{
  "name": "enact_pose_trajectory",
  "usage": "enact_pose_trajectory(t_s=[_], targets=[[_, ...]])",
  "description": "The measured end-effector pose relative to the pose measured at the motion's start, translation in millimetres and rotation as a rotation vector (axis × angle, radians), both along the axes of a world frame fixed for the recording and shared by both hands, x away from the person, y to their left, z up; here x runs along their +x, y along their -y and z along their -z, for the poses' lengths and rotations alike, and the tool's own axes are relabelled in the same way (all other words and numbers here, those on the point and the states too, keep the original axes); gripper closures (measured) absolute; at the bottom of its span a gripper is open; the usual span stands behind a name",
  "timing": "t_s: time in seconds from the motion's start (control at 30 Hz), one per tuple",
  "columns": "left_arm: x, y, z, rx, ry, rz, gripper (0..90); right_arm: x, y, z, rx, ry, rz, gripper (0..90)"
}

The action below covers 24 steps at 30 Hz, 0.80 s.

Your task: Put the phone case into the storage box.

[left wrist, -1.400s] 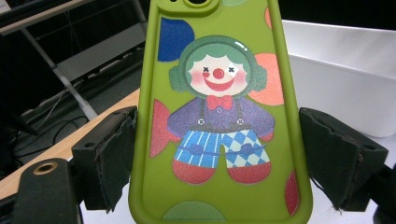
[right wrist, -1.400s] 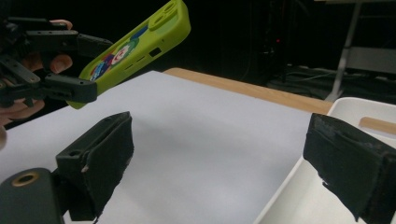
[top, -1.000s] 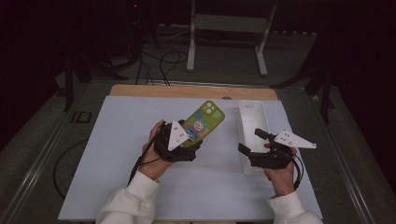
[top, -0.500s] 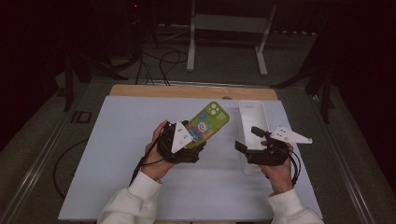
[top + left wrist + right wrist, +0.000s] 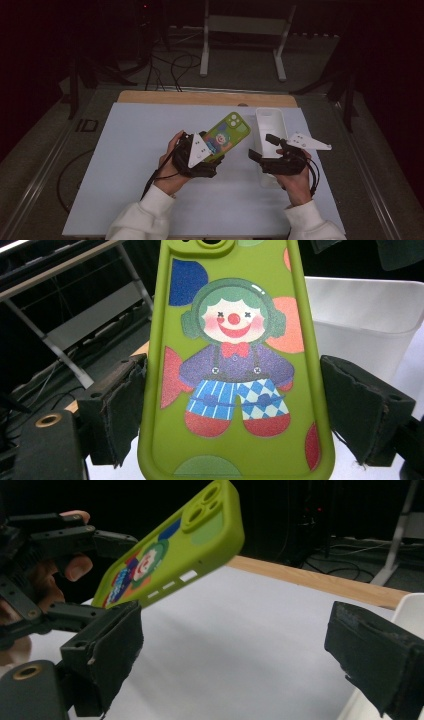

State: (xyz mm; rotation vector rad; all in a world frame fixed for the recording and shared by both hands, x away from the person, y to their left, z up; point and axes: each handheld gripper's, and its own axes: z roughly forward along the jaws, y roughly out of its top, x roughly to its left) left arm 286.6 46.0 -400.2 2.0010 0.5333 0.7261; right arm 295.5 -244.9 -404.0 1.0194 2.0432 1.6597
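Observation:
A green phone case (image 5: pixel 229 134) printed with a clown is held up off the table, tilted, camera end pointing away and to the right. My left gripper (image 5: pixel 216 148) is shut on its lower end; in the left gripper view both pads press on the sides of the case (image 5: pixel 235 340). My right gripper (image 5: pixel 263 148) hovers just right of it, open, with nothing between its jaws. In the right gripper view the case (image 5: pixel 170 555) hangs at the upper left, beyond the gap of that gripper (image 5: pixel 235 645).
A white rectangular bin (image 5: pixel 270 120) stands on the pale mat (image 5: pixel 125 150) right behind my right gripper. The table's wooden far edge (image 5: pixel 200 97) runs across the back. A metal stand (image 5: pixel 240 45) and cables lie on the floor beyond.
My right gripper has edged left, closer to the phone case. The left gripper has shifted the case slightly to the right.

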Motion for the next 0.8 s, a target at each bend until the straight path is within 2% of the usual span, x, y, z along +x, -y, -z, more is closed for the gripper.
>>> enact_pose_trajectory(t_s=[0.3,0.8], targets=[[-4.9,7.6,1.3,0.006,0.008,0.027,16.3,2.2,-3.8,-0.5,0.023,-0.023,-0.007,8.6],[-11.9,20.5,2.3,0.024,0.025,0.071,16.3,5.6,-11.3,-2.1,0.057,-0.052,-0.052,8.6]])
